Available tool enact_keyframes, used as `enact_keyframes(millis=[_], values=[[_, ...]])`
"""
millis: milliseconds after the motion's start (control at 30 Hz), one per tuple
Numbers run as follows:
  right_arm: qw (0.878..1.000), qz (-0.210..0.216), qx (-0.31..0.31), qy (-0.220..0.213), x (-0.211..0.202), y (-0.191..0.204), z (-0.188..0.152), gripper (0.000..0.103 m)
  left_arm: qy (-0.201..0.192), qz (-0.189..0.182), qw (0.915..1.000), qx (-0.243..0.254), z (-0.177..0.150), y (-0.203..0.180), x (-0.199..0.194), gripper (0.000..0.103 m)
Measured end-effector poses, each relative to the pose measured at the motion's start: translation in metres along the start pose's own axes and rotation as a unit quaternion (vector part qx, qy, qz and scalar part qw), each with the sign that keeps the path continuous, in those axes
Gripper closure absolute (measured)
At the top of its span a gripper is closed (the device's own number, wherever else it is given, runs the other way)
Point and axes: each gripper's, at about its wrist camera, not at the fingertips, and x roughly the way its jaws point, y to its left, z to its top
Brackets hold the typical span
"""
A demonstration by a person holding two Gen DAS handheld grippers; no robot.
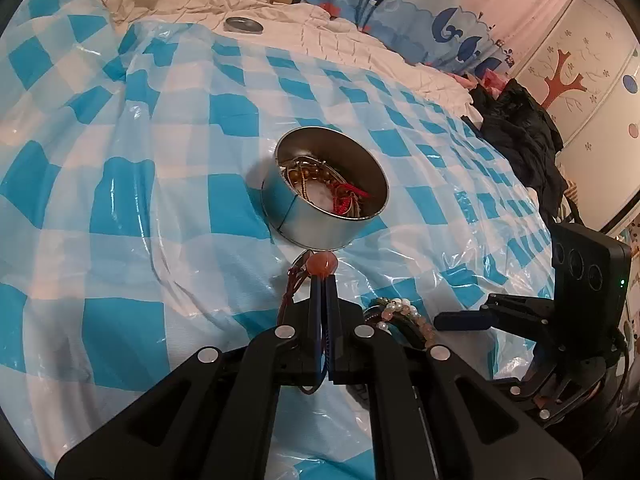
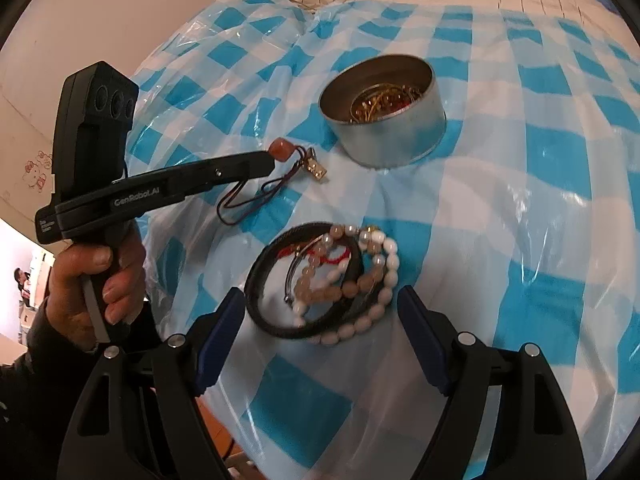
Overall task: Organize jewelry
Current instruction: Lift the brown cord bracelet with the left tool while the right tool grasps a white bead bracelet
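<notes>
A round metal tin (image 1: 324, 208) holding several jewelry pieces sits on the blue-checked plastic sheet; it also shows in the right wrist view (image 2: 394, 120). My left gripper (image 1: 323, 280) is shut on a corded pendant with an orange bead (image 1: 322, 263), held just short of the tin. The right wrist view shows that gripper (image 2: 269, 162), the bead (image 2: 280, 147), its gold charm (image 2: 318, 169) and dark cord hanging. My right gripper (image 2: 320, 312) is open, its jaws on either side of a pile of bracelets (image 2: 324, 280): a black bangle, white beads, pink beads.
The tin's lid (image 1: 244, 24) lies far back on the cream bedding. Dark clothes (image 1: 520, 128) lie heaped at the right edge of the bed. A wall with tree decals (image 1: 580, 80) stands beyond. The checked sheet (image 2: 520, 160) is wrinkled and glossy.
</notes>
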Motion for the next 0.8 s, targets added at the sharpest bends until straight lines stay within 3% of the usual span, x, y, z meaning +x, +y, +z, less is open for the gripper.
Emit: enact_keyframes(millis=[333,667,733,800], values=[[0.994,0.09,0.056,0.008,0.01,-0.005,0.003,0.027,0.002,0.005,1.0,0.002,0.0,-0.003,0.003,0.102],[0.987,0.107,0.117,-0.034,0.016,-0.025,0.015,0.03,0.003,0.003,1.0,0.004,-0.001,-0.005,0.004,0.101],[0.99,0.082,0.105,-0.037,0.015,-0.023,0.016,0.055,0.003,0.003,1.0,0.004,-0.001,-0.005,0.004,0.102],[0.991,0.069,0.111,-0.037,0.016,-0.03,0.014,0.073,0.003,0.003,1.0,0.004,-0.001,-0.005,0.005,0.102]])
